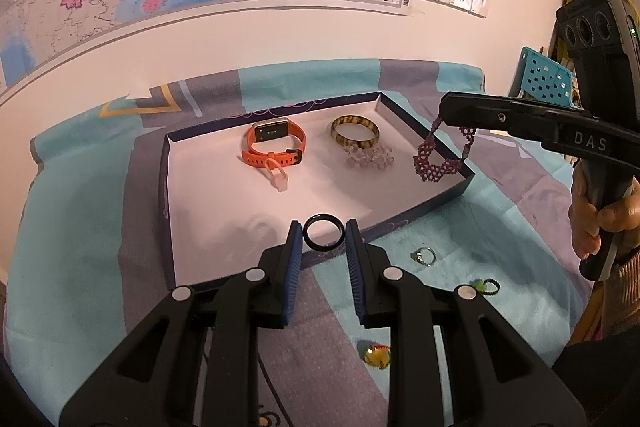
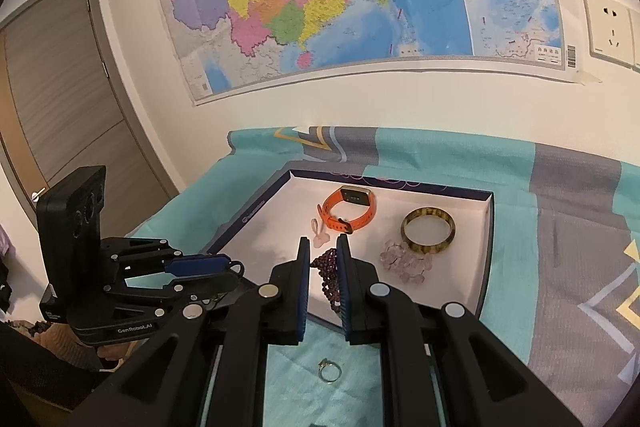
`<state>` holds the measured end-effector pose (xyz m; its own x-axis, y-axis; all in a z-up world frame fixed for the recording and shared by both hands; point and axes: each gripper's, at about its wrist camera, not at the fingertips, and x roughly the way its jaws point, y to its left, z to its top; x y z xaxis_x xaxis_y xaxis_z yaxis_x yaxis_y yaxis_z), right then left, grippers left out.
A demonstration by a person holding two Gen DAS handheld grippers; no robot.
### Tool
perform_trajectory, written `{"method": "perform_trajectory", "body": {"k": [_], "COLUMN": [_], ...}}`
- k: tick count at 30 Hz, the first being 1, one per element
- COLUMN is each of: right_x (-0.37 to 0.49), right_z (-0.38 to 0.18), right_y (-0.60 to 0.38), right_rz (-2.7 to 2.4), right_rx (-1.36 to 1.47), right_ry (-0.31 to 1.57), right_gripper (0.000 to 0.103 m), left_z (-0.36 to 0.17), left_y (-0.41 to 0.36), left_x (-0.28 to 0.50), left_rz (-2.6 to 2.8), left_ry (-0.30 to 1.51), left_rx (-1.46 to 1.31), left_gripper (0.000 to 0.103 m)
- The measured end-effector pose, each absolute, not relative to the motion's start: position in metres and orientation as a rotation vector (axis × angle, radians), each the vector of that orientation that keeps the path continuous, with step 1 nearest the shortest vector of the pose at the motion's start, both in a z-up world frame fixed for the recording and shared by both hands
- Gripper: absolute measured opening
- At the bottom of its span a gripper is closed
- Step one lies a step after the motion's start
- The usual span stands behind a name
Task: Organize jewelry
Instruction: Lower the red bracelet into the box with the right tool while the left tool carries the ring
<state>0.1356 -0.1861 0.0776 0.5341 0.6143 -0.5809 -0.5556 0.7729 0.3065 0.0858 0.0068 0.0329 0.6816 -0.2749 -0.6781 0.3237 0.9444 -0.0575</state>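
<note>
Left tool [image 1: 323, 235] grips black ring [image 1: 323, 235] over box rim [image 1: 436, 199]; right tool [image 2: 323, 251] clamps purple beaded bracelet [image 2: 329, 277] above box w/ orange watch [image 1: 276, 145], amber bangle [image 1: 355, 130].

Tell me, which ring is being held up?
The black ring, pinched between the left gripper. The silver ring lies loose on the bedspread.

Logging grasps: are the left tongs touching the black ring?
Touching. The left wrist view shows the black ring pinched between both blue pads of the left tongs, no gap on either side.
</note>
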Motion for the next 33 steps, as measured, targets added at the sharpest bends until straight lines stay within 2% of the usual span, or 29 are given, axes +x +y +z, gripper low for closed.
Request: {"method": "perform_trajectory", "body": {"k": [33], "right_x": [0.175], "right_z": [0.051], "right_y": [-0.18], "right_rz": [0.679], "right_rx": [0.131], "right_ry": [0.791], "right_gripper": [0.012], "left_z": [0.021], "left_y": [0.005], "left_x": [0.139], "left_rz": [-0.297], "left_ry": [0.786], "left_rx": [0.056], "left_gripper": [0.022]}}
